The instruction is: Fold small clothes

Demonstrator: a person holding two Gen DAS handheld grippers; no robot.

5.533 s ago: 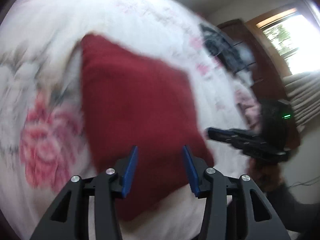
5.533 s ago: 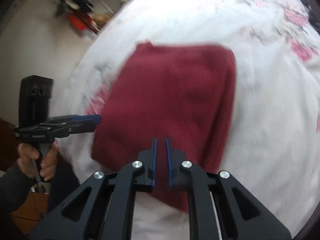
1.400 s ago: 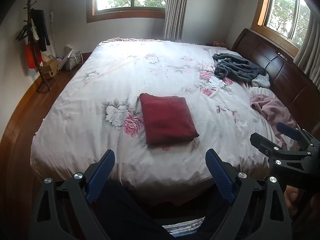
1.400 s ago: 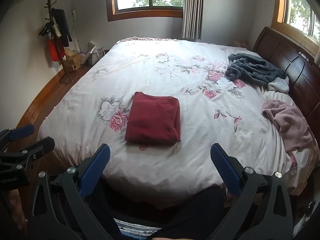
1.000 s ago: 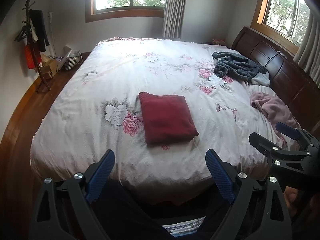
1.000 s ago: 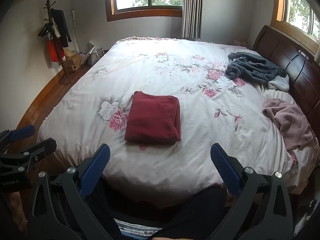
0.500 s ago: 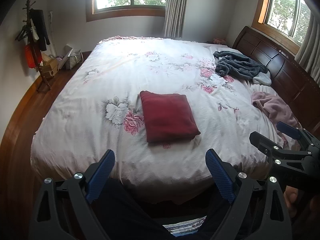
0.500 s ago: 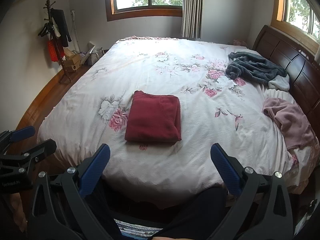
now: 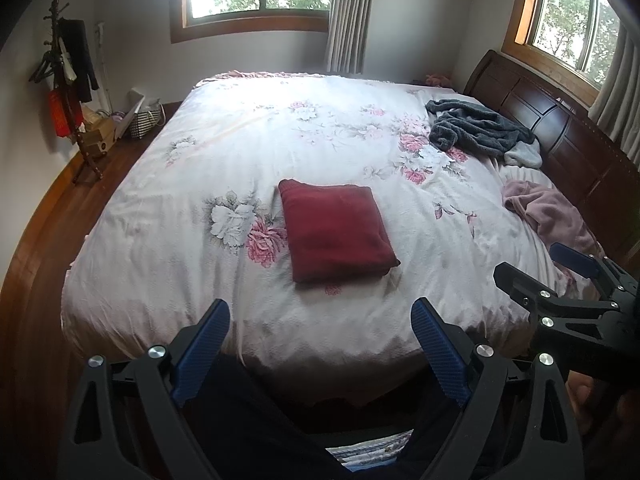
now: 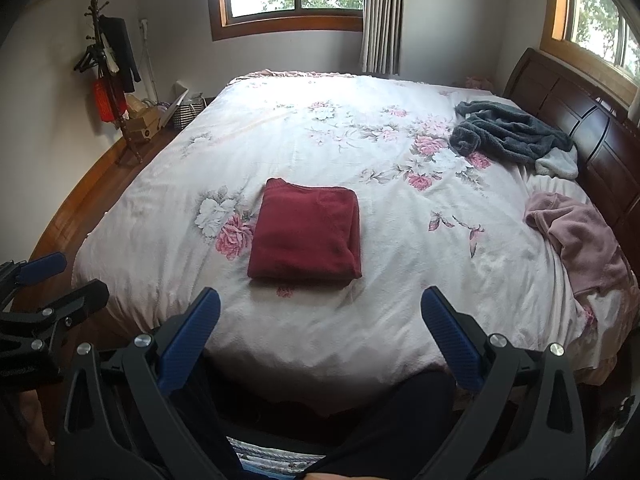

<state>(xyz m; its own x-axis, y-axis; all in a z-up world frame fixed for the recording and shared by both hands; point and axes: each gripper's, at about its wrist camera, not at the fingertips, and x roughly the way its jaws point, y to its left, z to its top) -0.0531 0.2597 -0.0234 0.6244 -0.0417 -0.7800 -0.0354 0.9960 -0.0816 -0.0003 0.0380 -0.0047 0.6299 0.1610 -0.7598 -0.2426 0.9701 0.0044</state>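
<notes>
Ahead of both fingers, the red cloth (image 9: 336, 234) lies folded on the bed (image 9: 240, 152). My left gripper (image 9: 320, 344) and right gripper (image 10: 320, 332) gape empty. Next I'd probably fetch the pink garment (image 10: 580, 236), pinching one edge cleanly.

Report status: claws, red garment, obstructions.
Left claw and right claw open, empty, short of the bed. Red garment folded square on floral bedspread. Nothing in the way.

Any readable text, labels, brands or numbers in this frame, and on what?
None can be read.
Left tool: faint pale lettering on its body in the right wrist view, too small to read.
Cardboard box by the coat rack: a round mark, illegible.
</notes>
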